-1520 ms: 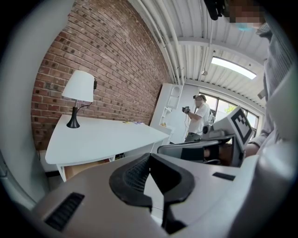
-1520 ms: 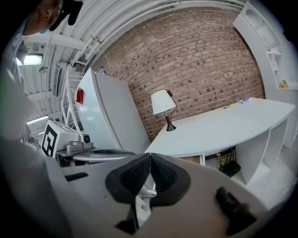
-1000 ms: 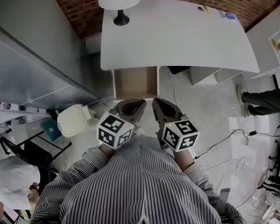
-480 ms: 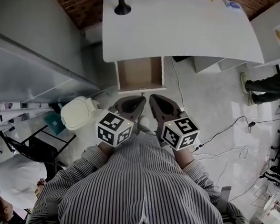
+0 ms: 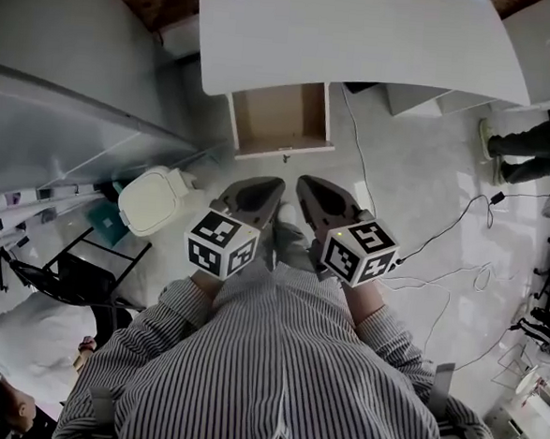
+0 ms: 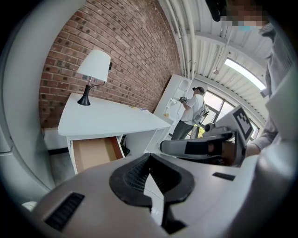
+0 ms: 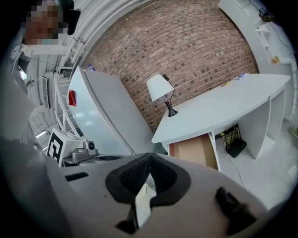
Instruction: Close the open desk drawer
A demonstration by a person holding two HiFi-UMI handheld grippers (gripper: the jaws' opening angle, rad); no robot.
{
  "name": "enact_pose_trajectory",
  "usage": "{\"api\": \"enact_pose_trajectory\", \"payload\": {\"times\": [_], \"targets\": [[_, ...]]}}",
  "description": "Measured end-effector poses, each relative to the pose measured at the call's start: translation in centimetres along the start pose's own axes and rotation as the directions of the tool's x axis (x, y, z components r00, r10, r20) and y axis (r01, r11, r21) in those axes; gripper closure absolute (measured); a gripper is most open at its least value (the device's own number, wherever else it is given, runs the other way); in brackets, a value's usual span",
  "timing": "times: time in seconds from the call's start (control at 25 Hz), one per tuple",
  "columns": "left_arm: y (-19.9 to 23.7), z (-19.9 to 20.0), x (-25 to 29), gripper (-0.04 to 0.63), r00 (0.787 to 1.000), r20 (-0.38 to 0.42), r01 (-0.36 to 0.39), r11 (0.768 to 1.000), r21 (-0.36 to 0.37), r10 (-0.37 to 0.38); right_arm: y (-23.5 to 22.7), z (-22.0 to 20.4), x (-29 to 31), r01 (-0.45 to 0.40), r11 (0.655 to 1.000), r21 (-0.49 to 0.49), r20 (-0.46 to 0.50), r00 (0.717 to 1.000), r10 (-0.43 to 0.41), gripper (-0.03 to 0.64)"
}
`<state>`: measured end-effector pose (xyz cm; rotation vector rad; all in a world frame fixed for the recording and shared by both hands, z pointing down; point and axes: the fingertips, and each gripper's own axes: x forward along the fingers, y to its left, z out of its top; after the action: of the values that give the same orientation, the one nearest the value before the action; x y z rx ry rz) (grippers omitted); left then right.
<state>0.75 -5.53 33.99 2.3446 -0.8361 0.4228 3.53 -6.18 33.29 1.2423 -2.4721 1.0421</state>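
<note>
Left gripper (image 5: 274, 184) and right gripper (image 5: 305, 183), both clenched empty, hang before the open drawer (image 5: 280, 119); bin (image 5: 151, 199) left, cable (image 5: 494, 198) right.

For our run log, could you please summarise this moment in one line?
drawer open, looks empty | left gripper shut, empty | right gripper shut, empty | both held short of drawer, no contact

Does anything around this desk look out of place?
Only the drawer under the white desk: it stands pulled out, its brown inside showing and apparently empty. Nothing looks spilled or damaged.
</note>
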Motion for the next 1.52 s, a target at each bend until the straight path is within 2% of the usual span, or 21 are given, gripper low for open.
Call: {"api": "enact_pose_trajectory", "payload": {"times": [0.16, 0.36, 0.44, 0.56, 0.76, 0.92, 1.16, 1.52], "targets": [[0.6, -1.2, 0.4, 0.583, 1.0, -0.01, 0.022, 1.0, -0.01, -0.022, -0.2, -1.5, 0.9, 0.013, 1.0, -0.02, -0.023, 1.0, -0.014, 0.6], [0.2, -2.7, 2.2, 0.583, 0.996, -0.02, 0.091, 0.996, -0.012, -0.091, -1.7, -2.8, 1.3, -0.006, 0.998, 0.059, -0.033, 0.999, 0.008, 0.6], [0.6, -3.3, 2.9, 0.583, 0.995, -0.02, 0.1, 0.995, -0.022, -0.101, -2.7, -3.4, 1.7, 0.012, 1.0, 0.017, -0.044, 0.999, -0.011, 0.6], [1.9, -4.4, 3.9, 0.583, 0.996, -0.032, 0.077, 0.996, -0.043, -0.078, -4.2, -3.8, 2.3, 0.03, 0.999, -0.031, -0.051, 0.998, -0.032, 0.601], [4.4, -6.4, 5.3, 0.583, 0.998, -0.049, 0.021, 0.995, -0.097, -0.026, -6.7, -4.8, 3.7, 0.036, 0.999, -0.018, -0.069, 0.997, -0.037, 0.6], [6.1, -8.0, 6.0, 0.583, 0.998, -0.06, -0.012, 0.994, -0.113, 0.005, -8.1, -6.2, 5.0, 0.04, 0.999, -0.02, -0.093, 0.995, -0.041, 0.6], [7.9, -10.2, 8.0, 0.583, 0.997, -0.077, -0.028, 0.988, -0.15, 0.017, -9.7, -8.7, 7.1, 0.04, 0.997, -0.067, -0.127, 0.991, -0.048, 0.601], [10.5, -13.9, 10.2, 0.583, 0.991, -0.126, -0.076, 0.981, -0.176, 0.054, -11.7, -12.1, 9.7, 0.077, 0.997, -0.015, -0.106, 0.991, -0.078, 0.6]]}}
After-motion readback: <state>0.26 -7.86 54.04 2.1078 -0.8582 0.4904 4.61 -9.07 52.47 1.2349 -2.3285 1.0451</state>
